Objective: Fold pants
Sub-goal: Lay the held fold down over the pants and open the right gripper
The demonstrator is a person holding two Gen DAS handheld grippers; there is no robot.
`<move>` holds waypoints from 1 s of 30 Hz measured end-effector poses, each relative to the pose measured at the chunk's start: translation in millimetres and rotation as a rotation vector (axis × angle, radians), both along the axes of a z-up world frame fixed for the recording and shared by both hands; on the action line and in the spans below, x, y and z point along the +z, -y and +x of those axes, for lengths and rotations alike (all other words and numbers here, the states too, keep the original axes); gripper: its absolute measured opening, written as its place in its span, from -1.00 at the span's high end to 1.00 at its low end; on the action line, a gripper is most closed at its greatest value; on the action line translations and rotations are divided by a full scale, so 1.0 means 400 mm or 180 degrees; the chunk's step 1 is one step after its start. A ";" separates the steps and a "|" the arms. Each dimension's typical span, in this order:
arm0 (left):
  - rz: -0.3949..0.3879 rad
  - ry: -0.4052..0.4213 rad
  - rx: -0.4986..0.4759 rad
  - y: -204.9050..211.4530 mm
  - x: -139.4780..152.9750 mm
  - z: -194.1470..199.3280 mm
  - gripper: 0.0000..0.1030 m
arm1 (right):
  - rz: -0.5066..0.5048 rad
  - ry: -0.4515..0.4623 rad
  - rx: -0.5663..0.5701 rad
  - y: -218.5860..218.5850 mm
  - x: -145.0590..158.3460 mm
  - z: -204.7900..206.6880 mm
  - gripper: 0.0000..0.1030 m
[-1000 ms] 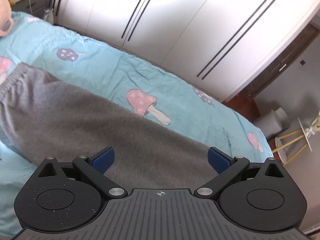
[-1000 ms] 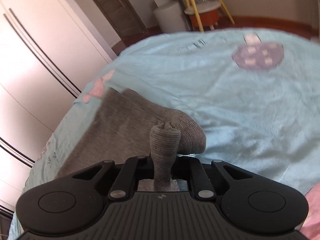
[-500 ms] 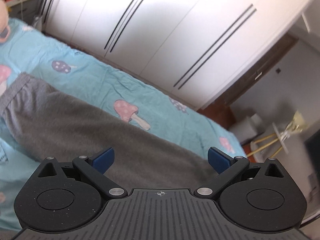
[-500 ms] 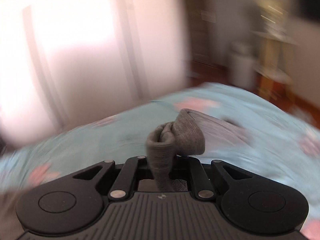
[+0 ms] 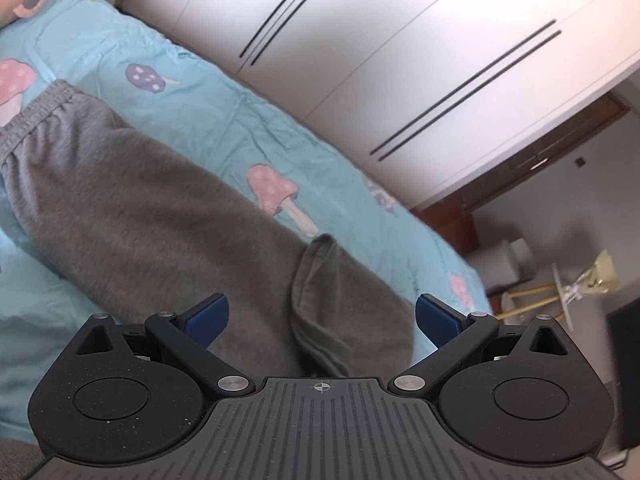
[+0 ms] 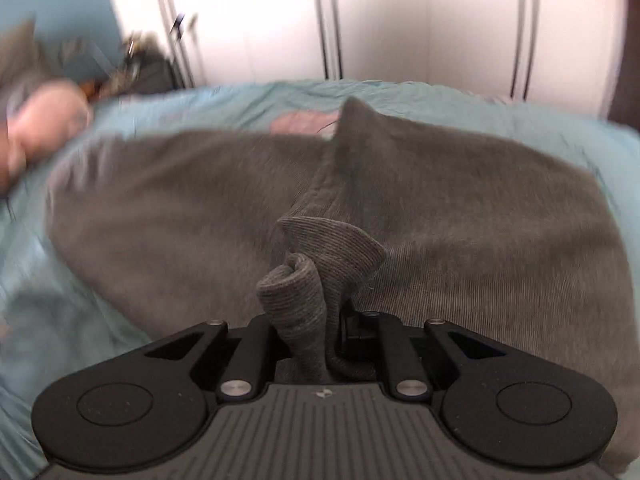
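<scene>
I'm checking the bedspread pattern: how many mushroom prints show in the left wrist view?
5 clear ones on the bedspread: pink at far left, purple beyond the waistband, pink beside the grey pants, pale purple near the wardrobe, pink near the foot. The pants may hide others.

No words, labels, brands or numbers can be read in either view. The only sign is a small crosshair mark moulded on each gripper's black body.

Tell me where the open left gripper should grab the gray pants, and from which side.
Judging by the pose, the ribbed cuff edge of the folded-over leg: it stands slightly proud of the gray pants, unlike the flat fabric around it. Bring the left gripper straight forward and down so its open jaws straddle that raised edge. The right gripper already pinches the other cuff.
</scene>
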State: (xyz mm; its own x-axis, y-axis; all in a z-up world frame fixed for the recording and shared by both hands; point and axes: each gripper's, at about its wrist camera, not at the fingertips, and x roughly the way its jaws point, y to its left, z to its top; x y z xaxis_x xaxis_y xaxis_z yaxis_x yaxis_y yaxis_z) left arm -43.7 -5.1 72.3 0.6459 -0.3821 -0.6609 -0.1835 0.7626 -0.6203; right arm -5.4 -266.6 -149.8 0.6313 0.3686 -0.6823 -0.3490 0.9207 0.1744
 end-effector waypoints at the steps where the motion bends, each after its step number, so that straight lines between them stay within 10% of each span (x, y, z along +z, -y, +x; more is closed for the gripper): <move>1: 0.0010 -0.0051 -0.0018 0.006 -0.009 0.010 -0.98 | 0.0108 -0.0023 -0.0056 0.010 0.001 0.003 0.77; 4: 0.0008 -0.0180 -0.0079 0.014 -0.031 0.028 -0.98 | 0.0189 -0.0045 -0.0121 0.007 -0.016 -0.007 0.60; 7: -0.0070 -0.0200 -0.0022 0.001 -0.042 0.026 -0.98 | 0.0275 -0.0039 0.0119 -0.001 -0.016 -0.011 0.01; 12: -0.0050 -0.0249 0.0062 0.000 -0.056 0.031 -0.98 | 0.1371 0.0016 -0.0097 0.116 0.041 -0.002 -0.22; 15: 0.0199 -0.0323 -0.0022 0.038 -0.070 0.058 -0.98 | 0.1272 0.0047 -0.0851 0.171 0.021 0.028 -0.16; 16: 0.0283 -0.0339 -0.0071 0.053 -0.077 0.068 -0.98 | 0.1045 -0.0020 -0.0997 0.168 0.003 0.039 0.14; 20: 0.0530 -0.0461 -0.0207 0.100 -0.128 0.113 -0.98 | 0.0614 -0.0130 -0.0737 0.108 -0.030 0.033 0.44; 22: 0.0554 -0.0535 -0.0178 0.104 -0.155 0.132 -0.98 | 0.0996 -0.0208 -0.0435 0.107 -0.005 0.027 0.46; 26: 0.0717 -0.0602 -0.0032 0.108 -0.204 0.162 -0.98 | 0.0771 -0.0144 -0.1028 0.164 0.009 0.003 0.46; 30: 0.1090 -0.0615 -0.0076 0.155 -0.250 0.192 -0.98 | 0.0690 -0.0442 -0.0884 0.184 -0.002 0.000 0.46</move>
